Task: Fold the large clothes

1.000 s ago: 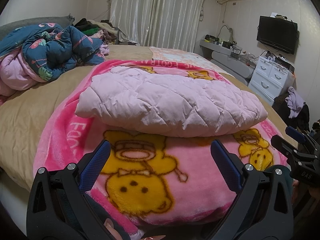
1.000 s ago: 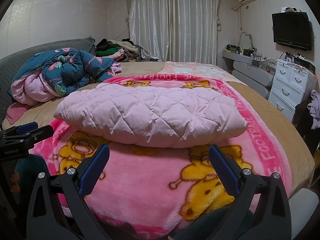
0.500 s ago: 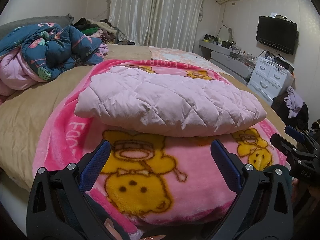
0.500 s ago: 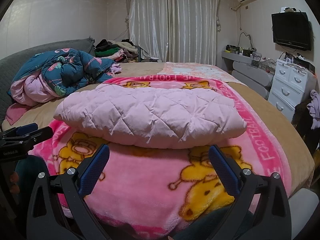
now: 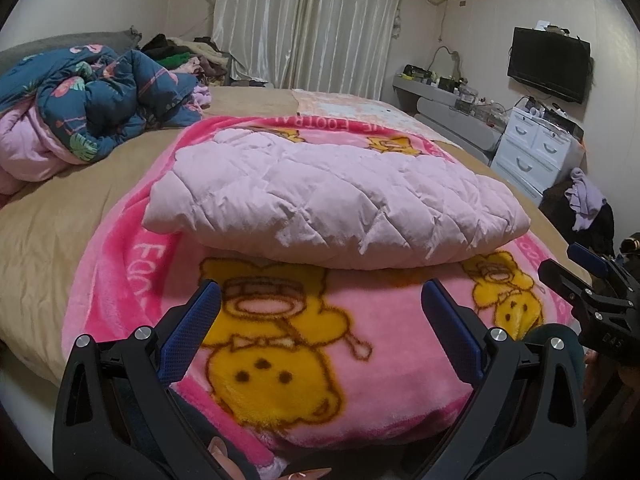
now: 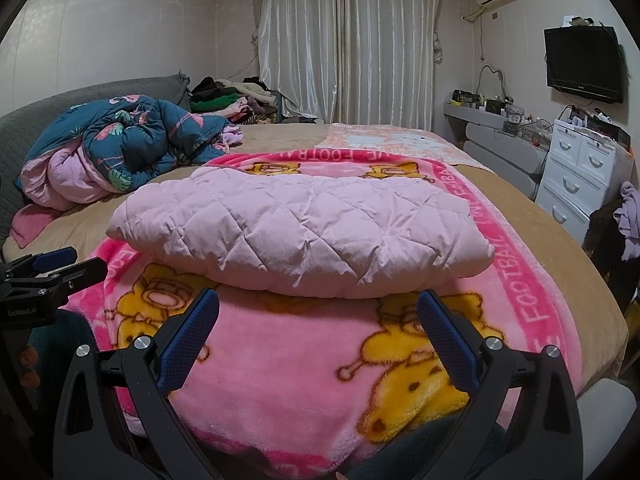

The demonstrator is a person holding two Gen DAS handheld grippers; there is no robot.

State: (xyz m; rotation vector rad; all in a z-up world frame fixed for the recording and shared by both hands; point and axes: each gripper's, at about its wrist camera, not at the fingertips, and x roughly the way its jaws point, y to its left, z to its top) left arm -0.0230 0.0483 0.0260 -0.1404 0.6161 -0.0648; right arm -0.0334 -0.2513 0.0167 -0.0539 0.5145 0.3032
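**Currently: folded pink quilted garment on bed, both grippers empty**

Left wrist view. The left hand-held gripper has its blue-padded fingers spread wide apart, nothing between them, held above the near edge of the bed. The pale pink quilted padded garment lies folded into a thick, roughly rectangular bundle on the bright pink plush blanket with yellow cartoon bears. The bundle sits around the middle of the blanket, apart from the gripper. The blanket is spread over the tan-covered bed. At far left, on the bed, a crumpled dark blue floral quilt with pink lining. Behind it, a heap of mixed clothes near the pale curtains. At right: a black wall-mounted television and a white chest of drawers. The right hand-held gripper shows at the right edge, side-on, fingers parted, near the blanket's right corner.

Right wrist view. The right hand-held gripper is also wide open and empty, fingers framing the near side of the blanket. The folded garment lies just beyond the fingertips, not touching them. The left hand-held gripper enters from the left edge, fingers slightly parted, beside the blanket's left border. The blue quilt lies well apart from the garment, at the bed's far left. A hanging lilac cloth shows at the right edge.
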